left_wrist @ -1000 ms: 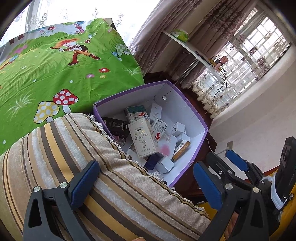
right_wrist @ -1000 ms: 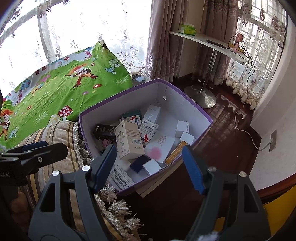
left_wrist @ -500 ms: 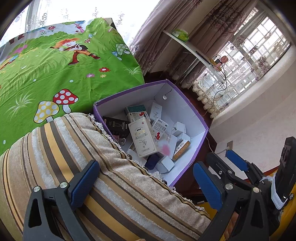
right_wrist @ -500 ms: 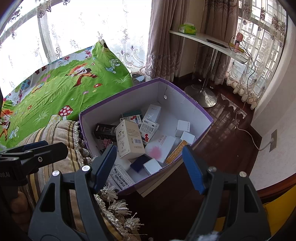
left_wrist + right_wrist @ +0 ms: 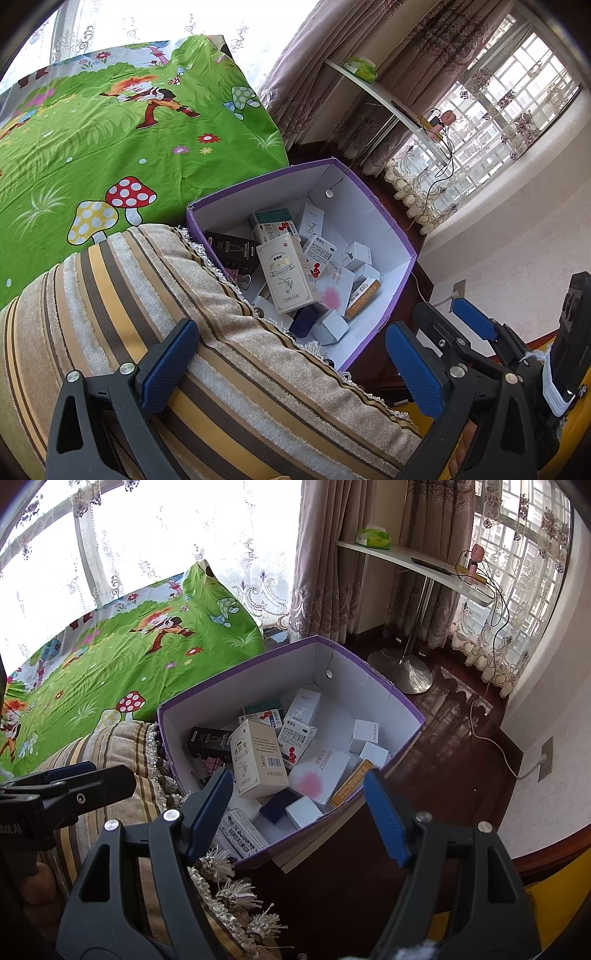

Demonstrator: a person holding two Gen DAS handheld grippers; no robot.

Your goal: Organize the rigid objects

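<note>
A purple cardboard box [image 5: 399, 242] [image 5: 406, 709] with white inner walls holds several small cartons. Among them are a tall cream carton [image 5: 286, 275] [image 5: 258, 762], a black carton [image 5: 232, 251] [image 5: 208, 740], an orange-edged carton [image 5: 364, 293] [image 5: 349, 782] and a dark blue one [image 5: 304, 321] [image 5: 279, 805]. My left gripper [image 5: 291, 365] is open above a striped cushion [image 5: 129, 302], nothing between its fingers. My right gripper [image 5: 297, 812] is open too, hovering empty above the box's near edge. It also shows at the right of the left wrist view [image 5: 476, 323].
A green cartoon-print bedsheet [image 5: 92, 147] [image 5: 110, 657] lies behind the box. The fringed cushion [image 5: 122, 738] abuts the box's left side. A white shelf table on a metal stand [image 5: 417, 635] and curtains stand at the back, with a cable [image 5: 495, 746] running across the dark wood floor.
</note>
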